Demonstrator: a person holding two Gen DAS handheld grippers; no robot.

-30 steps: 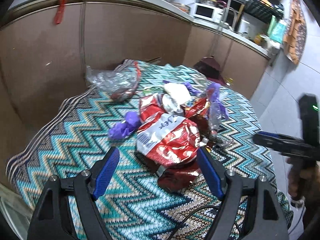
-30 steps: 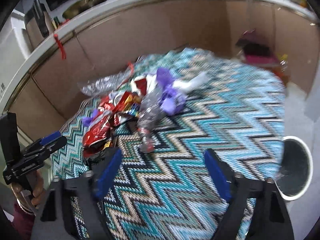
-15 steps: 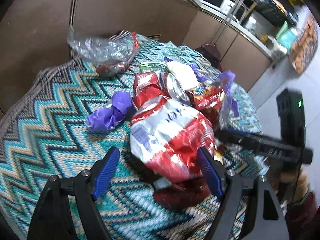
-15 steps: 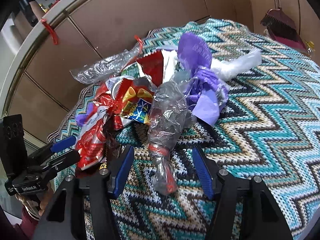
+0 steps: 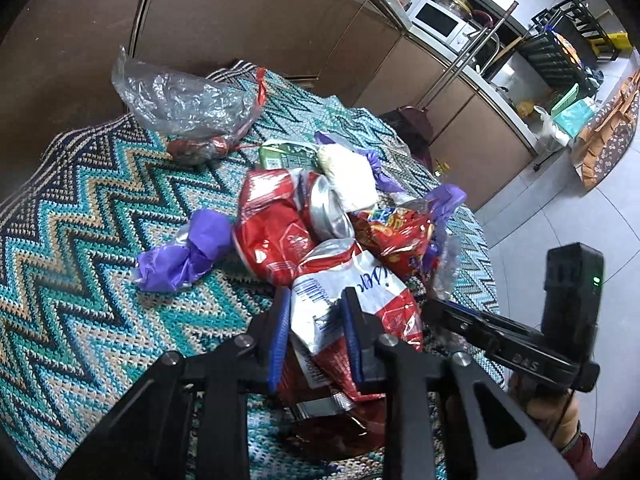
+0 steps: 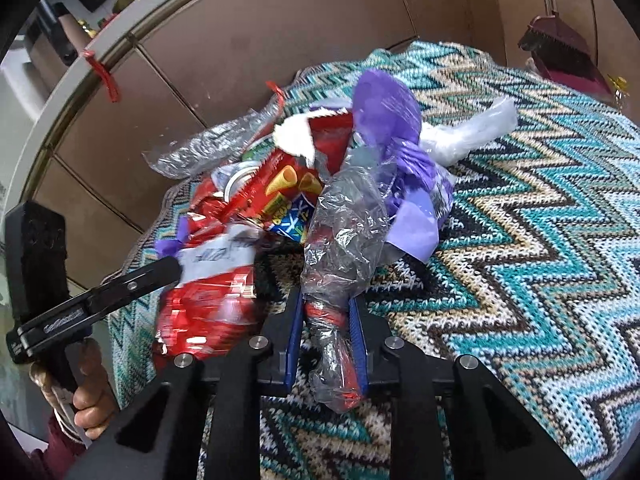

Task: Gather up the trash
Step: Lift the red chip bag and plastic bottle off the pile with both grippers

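A pile of trash lies on a zigzag knitted mat [image 5: 80, 208]. My left gripper [image 5: 316, 320] is closing, its blue pads pinching a red-and-white snack bag [image 5: 384, 292] at the near edge of the pile. That bag also shows, blurred, in the right wrist view [image 6: 208, 304]. My right gripper [image 6: 326, 320] is closing too, its pads squeezing the twisted, red-banded neck of a crumpled clear plastic bag [image 6: 344, 232]. Behind lie a crushed can [image 5: 328, 208], red chip packets [image 5: 268, 228] and purple wrappers [image 5: 184, 256].
A second clear bag [image 5: 180, 100] sits at the mat's far left, near brown cabinet doors [image 5: 240, 12]. A maroon dustpan [image 6: 560, 52] stands past the mat. The right half of the mat [image 6: 540, 240] is bare. Tiled floor [image 5: 560, 208] lies to the right.
Both grippers moved in and down onto the pile. The left jaws went from wide open to clamped on the snack bag; the right jaws narrowed onto the clear bag's neck.
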